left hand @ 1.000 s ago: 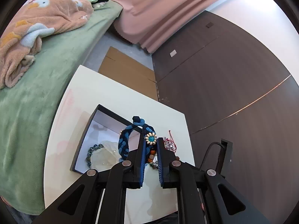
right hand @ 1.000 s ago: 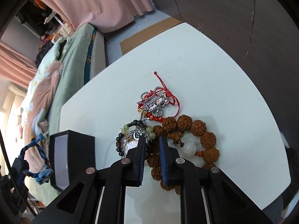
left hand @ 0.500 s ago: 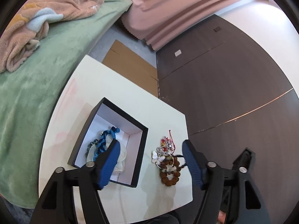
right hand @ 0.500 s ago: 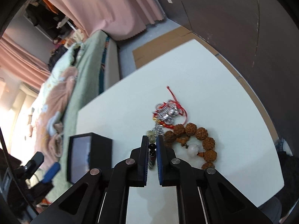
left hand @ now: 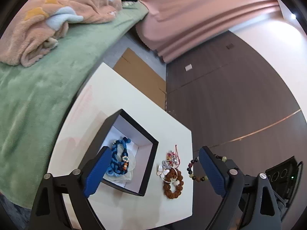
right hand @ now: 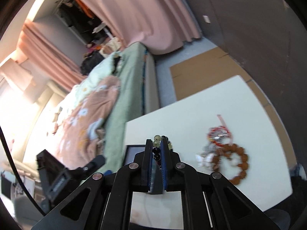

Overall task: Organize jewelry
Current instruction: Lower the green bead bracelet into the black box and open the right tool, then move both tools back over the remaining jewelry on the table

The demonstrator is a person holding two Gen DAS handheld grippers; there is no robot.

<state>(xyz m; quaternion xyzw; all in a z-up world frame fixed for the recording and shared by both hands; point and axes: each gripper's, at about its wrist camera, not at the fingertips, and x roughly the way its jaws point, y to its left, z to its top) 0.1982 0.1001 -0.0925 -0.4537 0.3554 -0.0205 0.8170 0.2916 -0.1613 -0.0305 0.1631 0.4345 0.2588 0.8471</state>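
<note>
A black jewelry box (left hand: 147,164) with a white lining stands open on the white table (left hand: 119,99). A blue braided bracelet (left hand: 118,159) lies inside it. My left gripper (left hand: 153,164) is open and empty above the box. My right gripper (right hand: 156,145) is shut on a dark and pale green bead bracelet (right hand: 157,143), lifted off the table; the bracelet also shows hanging in the left wrist view (left hand: 191,169). A brown seed-bead bracelet (left hand: 172,184), a white butterfly piece (left hand: 163,171) and a red-cord silver charm bracelet (left hand: 172,156) lie beside the box.
A bed with a green cover (left hand: 38,88) and a peach blanket (left hand: 57,9) runs along the table's left side. Pink curtains (left hand: 191,9) and a dark brown wall (left hand: 239,105) stand beyond. Flat cardboard (left hand: 142,80) lies on the floor.
My left gripper opened and let the blue bracelet go into the box, then pulled back. My right gripper shut on the bead bracelet and lifted it off the pile, swinging left.
</note>
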